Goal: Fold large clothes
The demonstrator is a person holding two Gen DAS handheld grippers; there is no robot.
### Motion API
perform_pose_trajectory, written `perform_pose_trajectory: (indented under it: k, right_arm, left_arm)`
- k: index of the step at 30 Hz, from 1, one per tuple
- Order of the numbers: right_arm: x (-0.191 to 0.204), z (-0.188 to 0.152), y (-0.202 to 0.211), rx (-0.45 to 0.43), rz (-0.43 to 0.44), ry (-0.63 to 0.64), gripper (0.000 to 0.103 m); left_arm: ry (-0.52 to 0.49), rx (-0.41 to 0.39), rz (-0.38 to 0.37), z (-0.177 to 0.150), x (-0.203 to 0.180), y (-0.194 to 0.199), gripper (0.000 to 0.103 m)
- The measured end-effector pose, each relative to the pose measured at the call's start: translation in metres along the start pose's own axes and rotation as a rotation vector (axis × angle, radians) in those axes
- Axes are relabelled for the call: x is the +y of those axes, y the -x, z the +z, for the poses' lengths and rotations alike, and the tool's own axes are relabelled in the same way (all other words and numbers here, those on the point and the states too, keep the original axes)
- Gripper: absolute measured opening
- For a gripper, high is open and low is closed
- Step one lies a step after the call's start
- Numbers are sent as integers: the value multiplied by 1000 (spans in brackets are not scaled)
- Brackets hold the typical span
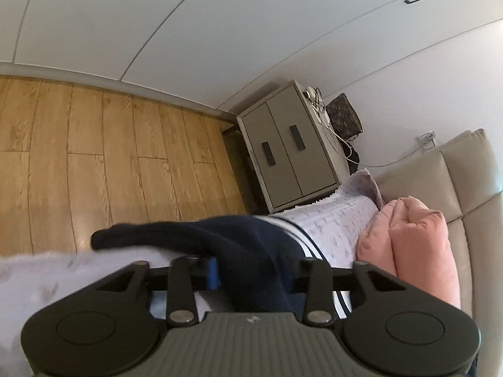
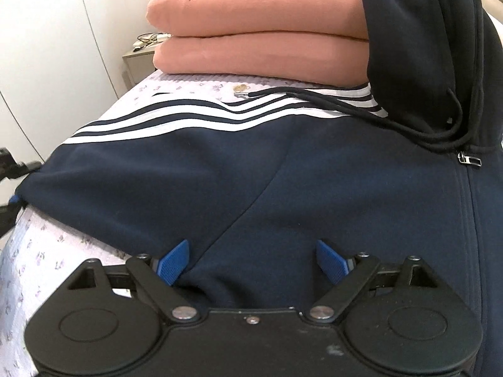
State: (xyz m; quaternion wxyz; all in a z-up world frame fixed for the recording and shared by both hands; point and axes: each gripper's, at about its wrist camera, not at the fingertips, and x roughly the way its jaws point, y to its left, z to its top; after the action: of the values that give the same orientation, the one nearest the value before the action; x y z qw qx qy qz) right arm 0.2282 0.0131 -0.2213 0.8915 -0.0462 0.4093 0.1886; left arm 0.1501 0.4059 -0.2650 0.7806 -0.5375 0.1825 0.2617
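A navy zip hoodie (image 2: pixel 283 176) with white stripes on the sleeve lies spread on the bed, its hood (image 2: pixel 418 31) leaning on the pink pillows. My right gripper (image 2: pixel 253 262) is open, its blue pads (image 2: pixel 174 262) wide apart over the hoodie's near hem. My left gripper (image 1: pixel 248 270) is shut on a fold of the hoodie's sleeve (image 1: pixel 239 245) at the bed's side edge; the cloth drapes over its fingers and hides them. The left gripper also shows at the left edge of the right wrist view (image 2: pixel 12 188).
The bed has a white flowered cover (image 2: pixel 47 267). Two stacked pink pillows (image 2: pixel 257 28) lie at the headboard (image 1: pixel 465 169). A grey bedside cabinet (image 1: pixel 289 150) with cables stands beside the bed. Wooden floor (image 1: pixel 110 157) and white wardrobe doors (image 1: pixel 188 25) lie beyond.
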Motion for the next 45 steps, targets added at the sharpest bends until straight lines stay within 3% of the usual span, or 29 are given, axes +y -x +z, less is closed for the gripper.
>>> perform_pose_trajectory:
  k: [3, 5, 10, 12, 16, 18, 20, 22, 24, 26, 28, 30, 32, 33, 34, 36, 39, 41, 42, 45]
  right_arm:
    - [2, 0, -1, -10, -1, 8, 103]
    - [5, -6, 2, -33, -11, 15, 103]
    - [6, -19, 16, -50, 13, 32, 103]
    - [2, -19, 20, 20, 41, 77, 103]
    - [-47, -18, 60, 10, 82, -52, 103]
    - [-84, -18, 89, -11, 58, -99, 103]
    - [-126, -24, 123, -58, 18, -147, 103]
    - [-163, -36, 151, -83, -29, -196, 103]
    - [-201, -52, 173, -83, -93, -255, 103]
    - [-233, -71, 184, -71, -128, -322, 103]
    - [-263, -87, 183, -27, -150, -390, 103]
    - [-278, -90, 178, 3, -145, -419, 101]
    - [-280, -84, 176, -17, -149, -394, 101]
    - [-276, -75, 173, -34, -149, -364, 101]
    - [-269, -63, 171, -55, -139, -328, 101]
    - [-249, -38, 161, -92, -99, -238, 101]
    - [-193, 10, 130, -145, -67, -37, 102]
    - [-160, 38, 97, -131, -43, 37, 102]
    - [-145, 50, 76, -110, -33, 58, 102]
    - [-116, 74, 20, -71, -94, 114, 99]
  left_arm:
    - [-54, -60, -85, 7, -7, 1, 8]
    - [-138, -119, -116, 6, -26, 12, 7]
    - [-230, -204, -236, -2, -74, 48, 7]
    - [-341, -240, -301, -10, -103, 66, 7]
    - [-600, -294, -471, -49, -182, 110, 7]
    - [-717, -283, -561, -80, -223, 123, 7]
    - [-819, -187, -664, -124, -261, 132, 7]
    - [-865, -15, -752, -176, -287, 129, 7]
    - [-904, 134, -772, -235, -299, 118, 8]
    - [-974, 278, -740, -293, -299, 101, 10]
    - [-1034, 465, -664, -343, -288, 81, 20]
    - [-1080, 662, -589, -372, -270, 67, 22]
    - [-1089, 753, -578, -367, -253, 61, 35]
    - [-1078, 769, -568, -357, -245, 64, 50]
    - [-1054, 766, -562, -339, -240, 61, 61]
    - [-995, 723, -548, -299, -239, 50, 70]
    - [-944, 606, -459, -233, -251, 16, 72]
    - [-927, 553, -397, -203, -263, -23, 71]
    - [-912, 559, -383, -191, -268, -45, 70]
    - [-857, 682, -344, -169, -266, -114, 63]
